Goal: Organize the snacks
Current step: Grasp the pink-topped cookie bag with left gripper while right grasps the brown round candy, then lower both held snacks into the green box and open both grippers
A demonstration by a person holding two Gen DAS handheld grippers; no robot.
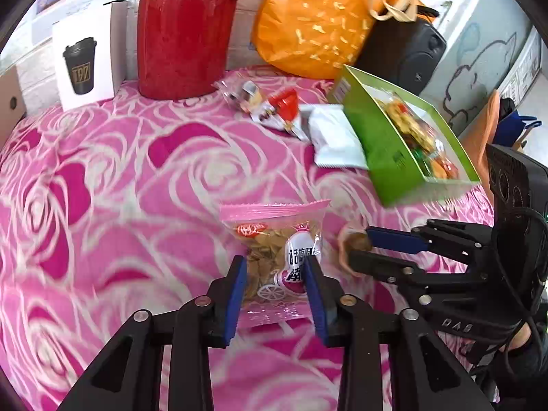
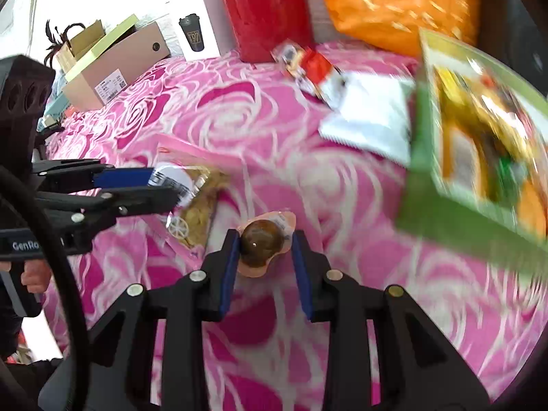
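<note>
My left gripper (image 1: pixel 275 275) is shut on a clear, pink-edged packet of brown chips (image 1: pixel 274 236), its fingers pressing both sides of it. In the right wrist view that same gripper (image 2: pixel 164 185) holds the packet (image 2: pixel 198 202) at the left. My right gripper (image 2: pixel 263 257) is shut on a round brown snack in a peach wrapper (image 2: pixel 263 245); in the left wrist view it (image 1: pixel 359 248) is just right of the chip packet. An open green box (image 1: pixel 390 161) (image 2: pixel 459 222) holding several snacks sits to the right. A white packet (image 1: pixel 334 137) (image 2: pixel 373 123) lies against its left wall.
A red-and-white packet (image 1: pixel 282 109) and a clear one (image 1: pixel 238 90) lie behind the white packet on the pink rose-patterned cloth (image 1: pixel 120 188). Along the back stand a white cup box (image 1: pixel 85 58), red thermos (image 1: pixel 181 34), orange bag (image 1: pixel 308 24) and black speaker (image 1: pixel 407 54). A cardboard box (image 2: pixel 113 68) sits far left.
</note>
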